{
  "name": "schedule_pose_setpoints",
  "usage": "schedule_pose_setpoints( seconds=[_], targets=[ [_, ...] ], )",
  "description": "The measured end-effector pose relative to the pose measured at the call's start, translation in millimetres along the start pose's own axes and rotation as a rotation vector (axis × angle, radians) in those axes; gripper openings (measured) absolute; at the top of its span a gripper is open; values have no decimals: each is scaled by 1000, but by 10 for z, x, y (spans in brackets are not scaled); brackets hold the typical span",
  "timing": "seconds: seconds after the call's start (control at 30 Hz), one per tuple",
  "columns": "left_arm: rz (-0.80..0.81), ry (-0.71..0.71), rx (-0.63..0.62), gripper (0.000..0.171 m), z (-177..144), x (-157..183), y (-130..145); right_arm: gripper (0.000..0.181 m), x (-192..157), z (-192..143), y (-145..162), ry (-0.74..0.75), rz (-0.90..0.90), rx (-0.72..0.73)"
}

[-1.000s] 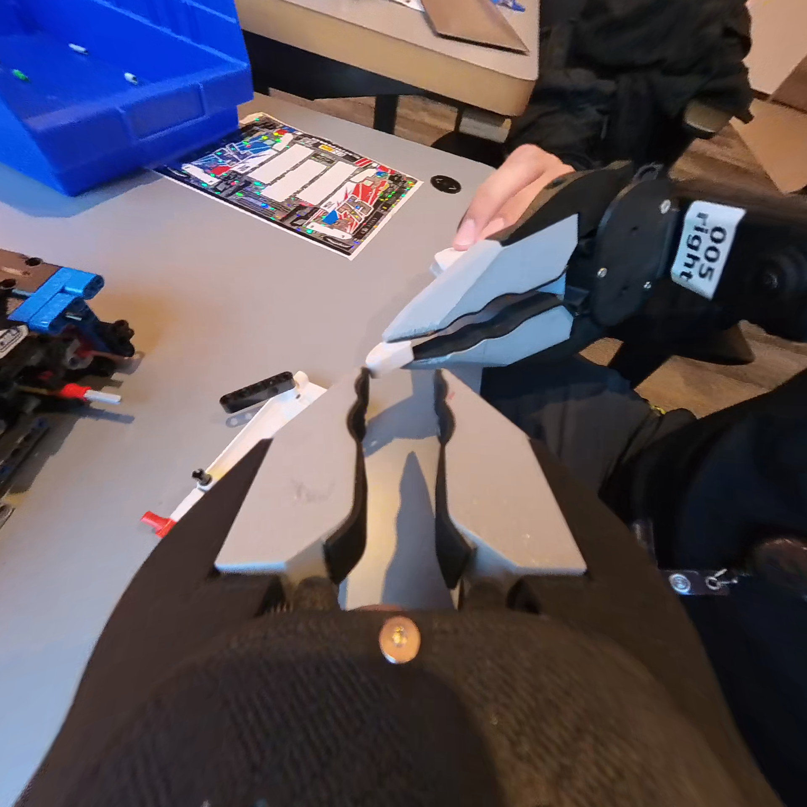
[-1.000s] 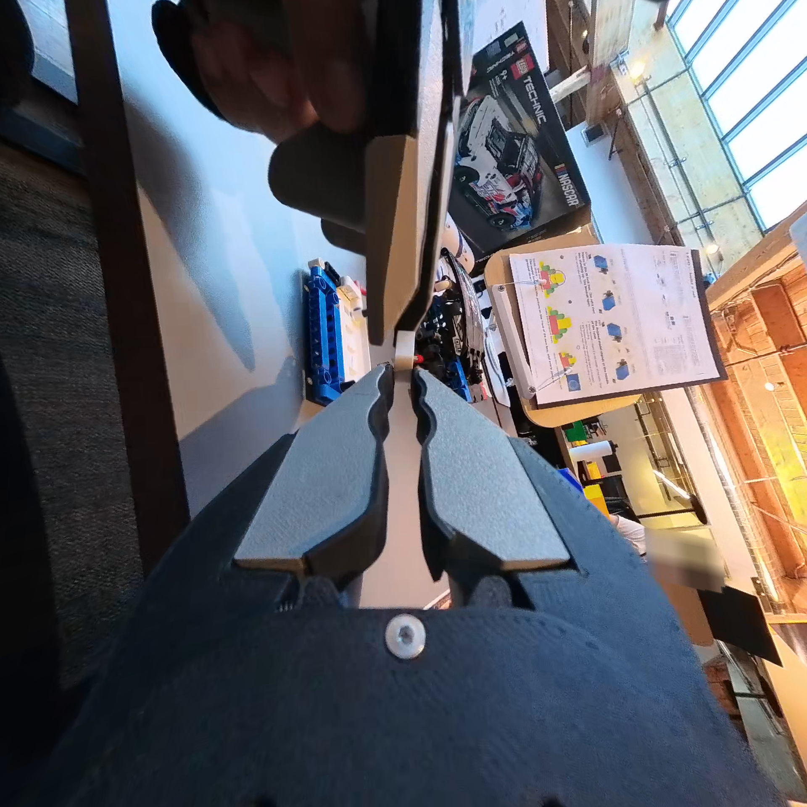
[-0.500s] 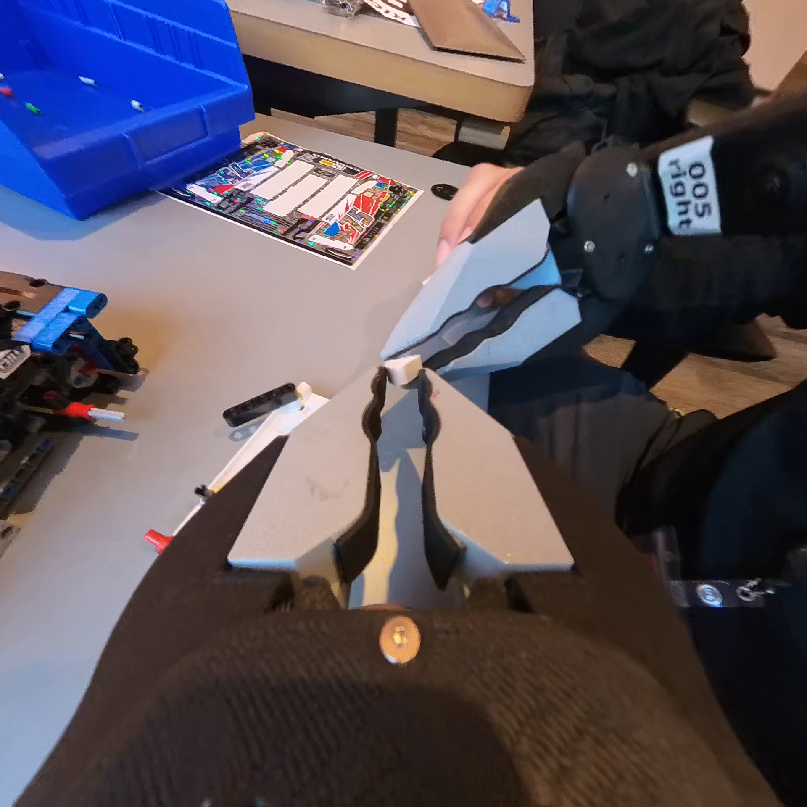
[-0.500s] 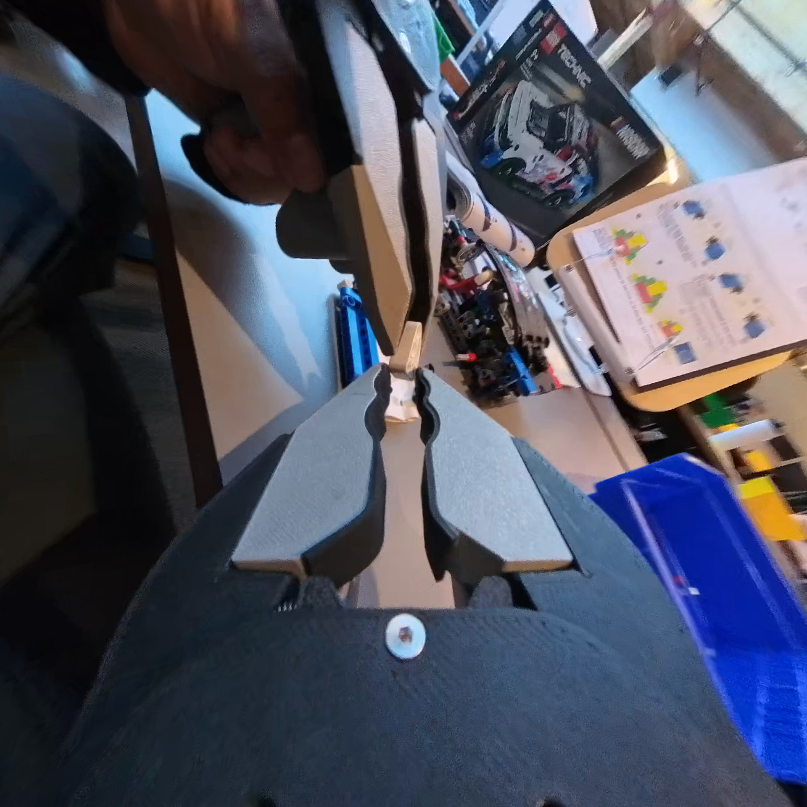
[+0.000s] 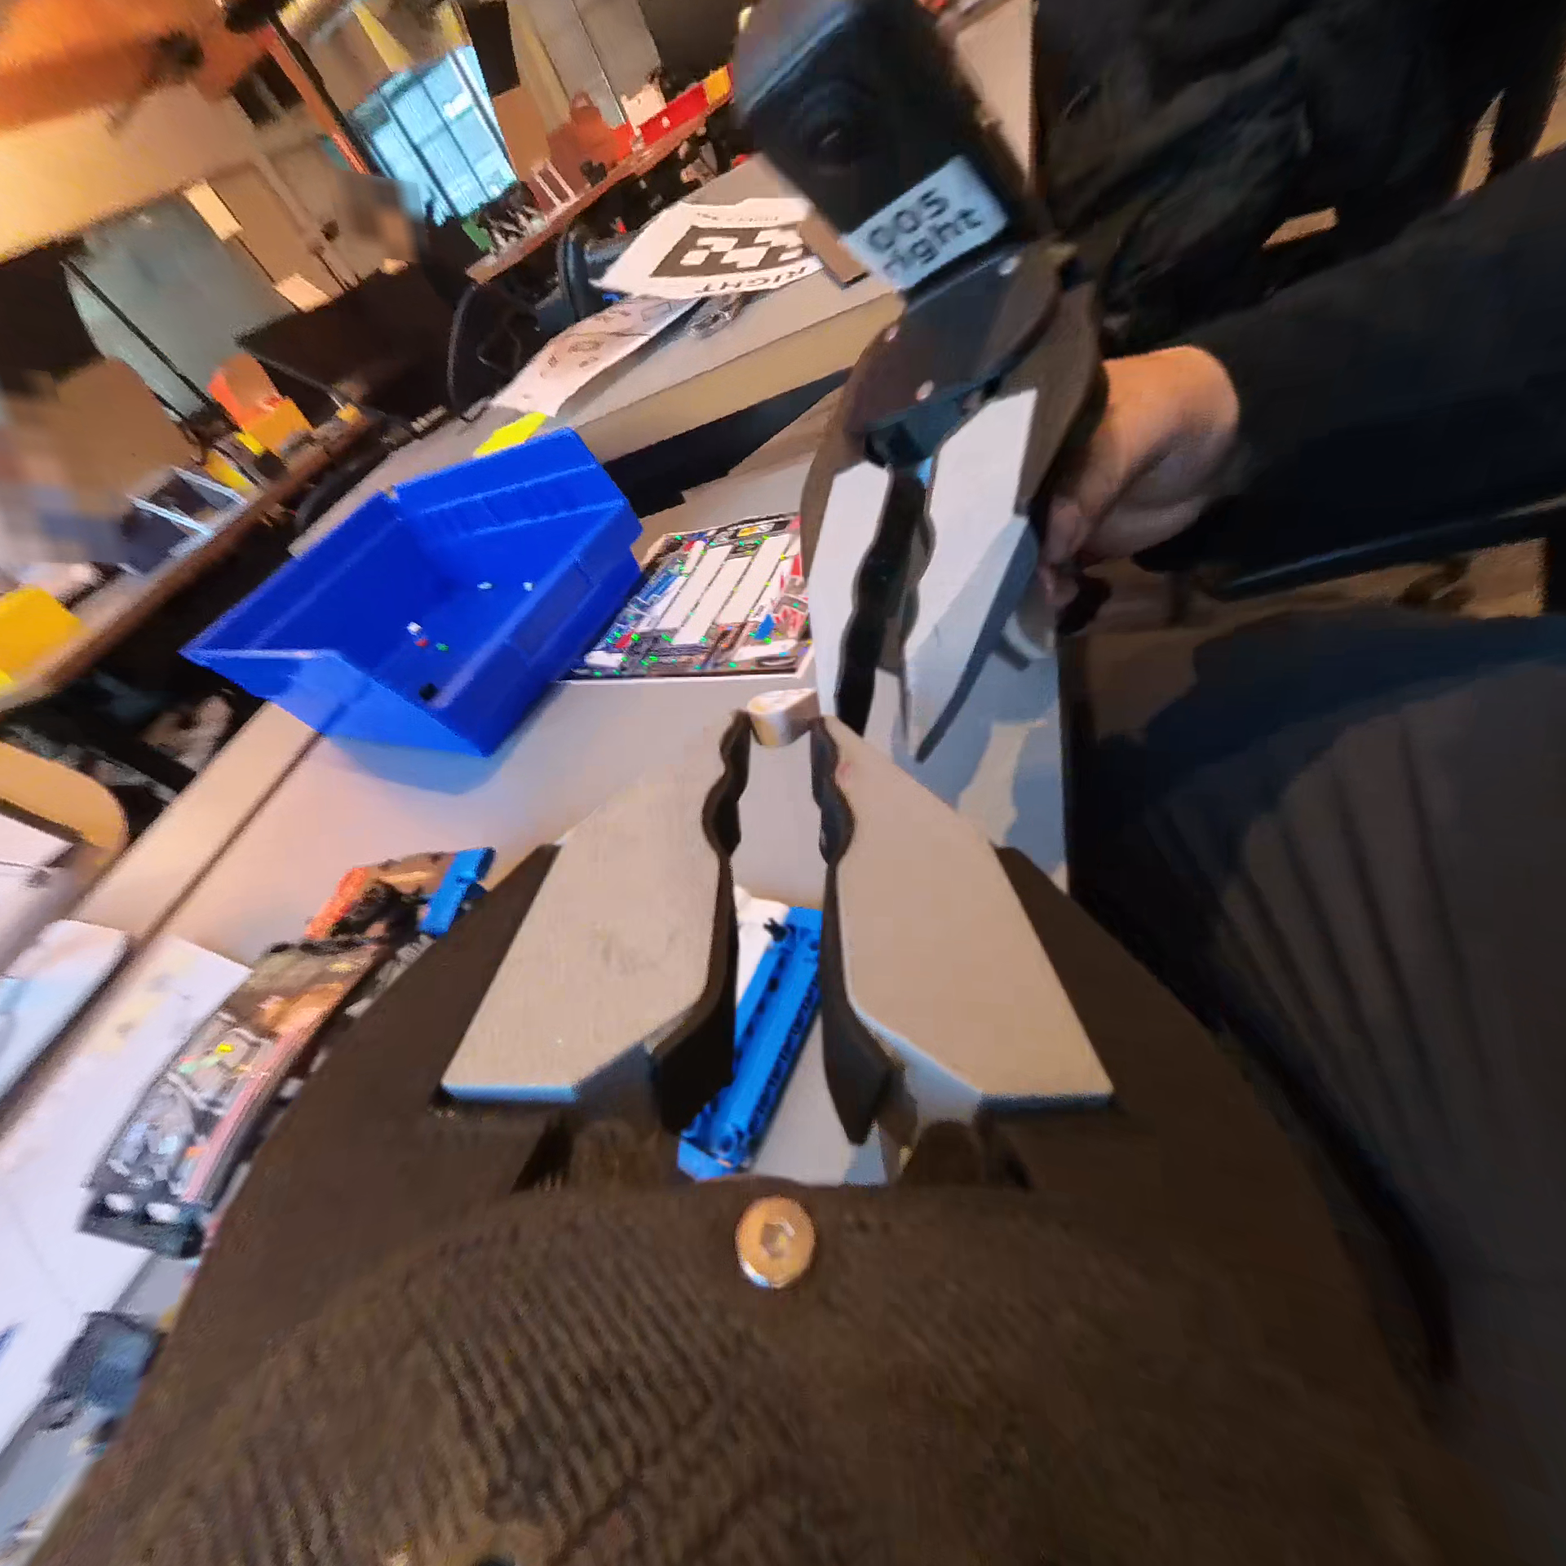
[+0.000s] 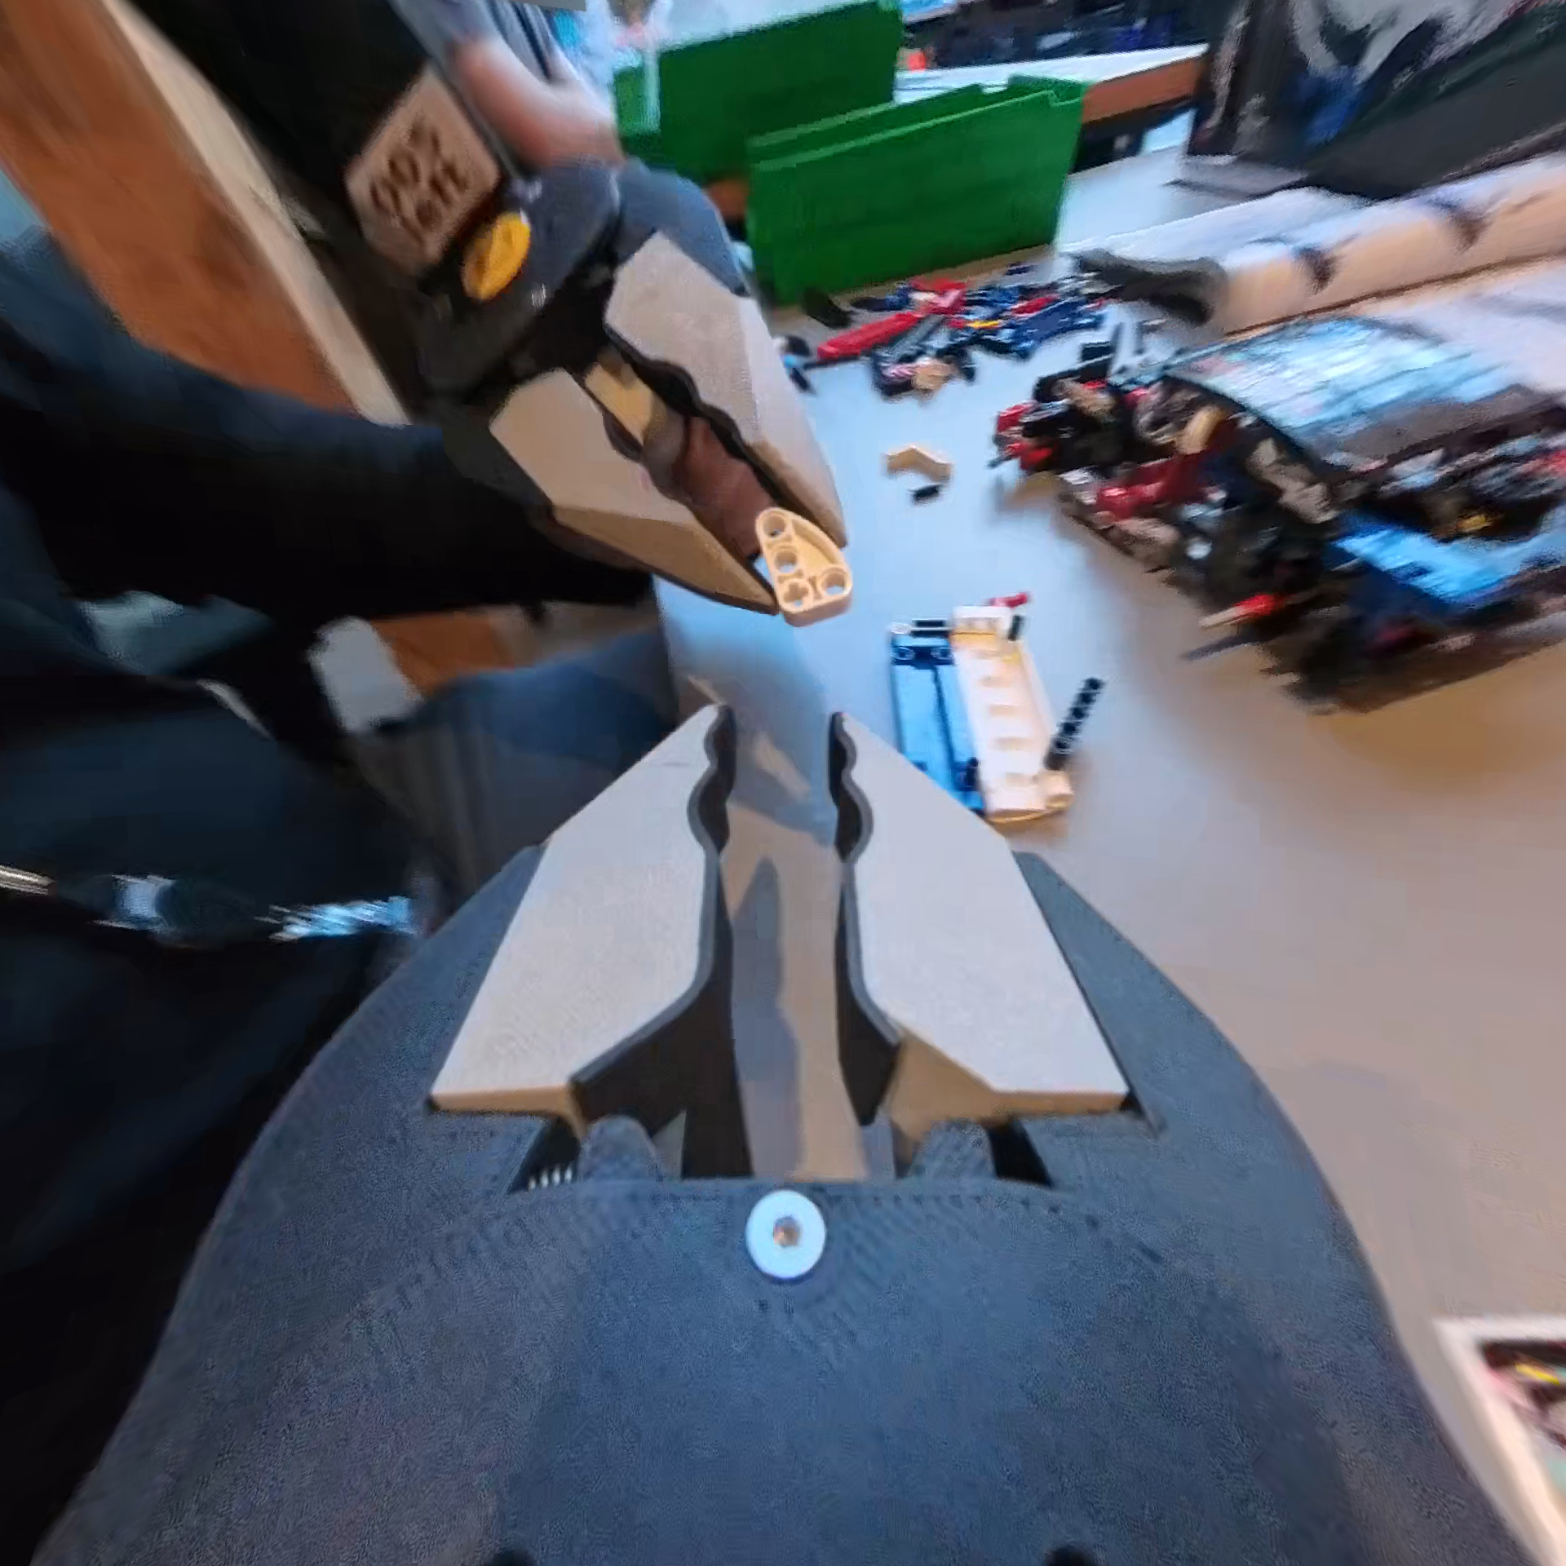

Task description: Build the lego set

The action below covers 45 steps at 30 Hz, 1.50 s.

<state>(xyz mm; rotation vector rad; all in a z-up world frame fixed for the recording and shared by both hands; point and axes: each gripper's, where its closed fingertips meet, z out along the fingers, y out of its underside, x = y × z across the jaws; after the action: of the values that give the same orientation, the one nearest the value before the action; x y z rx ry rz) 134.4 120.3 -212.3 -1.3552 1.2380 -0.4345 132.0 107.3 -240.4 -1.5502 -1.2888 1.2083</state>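
My left gripper (image 5: 778,729) is shut on a small white triangular Lego plate (image 5: 781,705) with several holes, pinched at the fingertips and held in the air. In the right wrist view the left gripper (image 6: 805,572) comes in from the upper left with the plate (image 6: 803,569) sticking out of its tips. My right gripper (image 6: 780,729) is open and empty, just below and short of that plate. In the left wrist view it (image 5: 885,737) hangs fingers-down right beside the plate, not touching it. A blue and white assembly (image 6: 974,729) lies on the grey table (image 6: 1271,932).
A partly built car model (image 6: 1356,508) stands at the right, with a pile of loose parts (image 6: 949,330) and green bins (image 6: 898,186) behind it. A black beam (image 6: 1072,720) lies by the assembly. A blue bin (image 5: 424,610) and a sticker sheet (image 5: 720,593) sit further along the table. The tips of both grippers are at nearly the same place.
The white plate passed from my right gripper to my left. The left closed on it, the right opened and drew back. Both cameras swung to new angles.
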Motion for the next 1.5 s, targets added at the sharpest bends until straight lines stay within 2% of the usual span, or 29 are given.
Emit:
schedule_pose_setpoints(
  seconds=[0.03, 0.1, 0.2, 0.27, 0.33, 0.47, 0.53, 0.67, 0.8, 0.97, 1.1, 1.13, 1.17, 1.23, 1.33, 1.5],
  targets=[
    [39, -19, -2, 11, -1, -6, -19, 27, -6, 3, -17, -28, 59, 11],
    [93, -29, 3, 11, 1, 27, -55, 28, 88, -10, -6, 29, 59, 7],
    [26, 61, 12, 11, 28, 163, -32, 31, 99, -55, -8, 90, -96, -14],
    [-20, 83, 9, 12, 46, 171, 25, 31, 22, -68, -43, 95, -222, -17],
    [-77, 98, -22, 11, 79, 153, 90, 28, 78, -79, -24, 171, -340, -62],
    [-300, 219, -291, 11, 219, 255, 482, 26, 190, -45, 125, 250, -458, -189],
    [-352, 238, -366, 11, 258, 294, 552, 25, 215, 0, 234, 268, -485, -254],
    [-383, 232, -475, 11, 293, 307, 627, 2, 242, 35, 338, 318, -558, -325],
    [-491, 231, -519, 11, 323, 282, 715, 12, 348, 37, 393, 396, -562, -384],
    [-611, 225, -547, 11, 341, 253, 777, 11, 410, 51, 428, 431, -533, -393],
    [-667, 244, -558, 11, 326, 271, 799, 10, 387, 69, 471, 403, -521, -410],
    [-679, 251, -564, 11, 321, 282, 808, 12, 369, 73, 479, 388, -516, -409],
    [-693, 255, -566, 11, 322, 283, 813, 27, 309, 96, 499, 344, -507, -403],
    [-738, 272, -551, 12, 335, 270, 784, 30, 227, 127, 545, 291, -497, -406],
    [-791, 314, -537, 12, 344, 278, 724, 9, 364, 111, 530, 388, -524, -435],
    [-796, 300, -528, 12, 332, 252, 716, 8, 382, 117, 519, 382, -437, -406]
  ],
)
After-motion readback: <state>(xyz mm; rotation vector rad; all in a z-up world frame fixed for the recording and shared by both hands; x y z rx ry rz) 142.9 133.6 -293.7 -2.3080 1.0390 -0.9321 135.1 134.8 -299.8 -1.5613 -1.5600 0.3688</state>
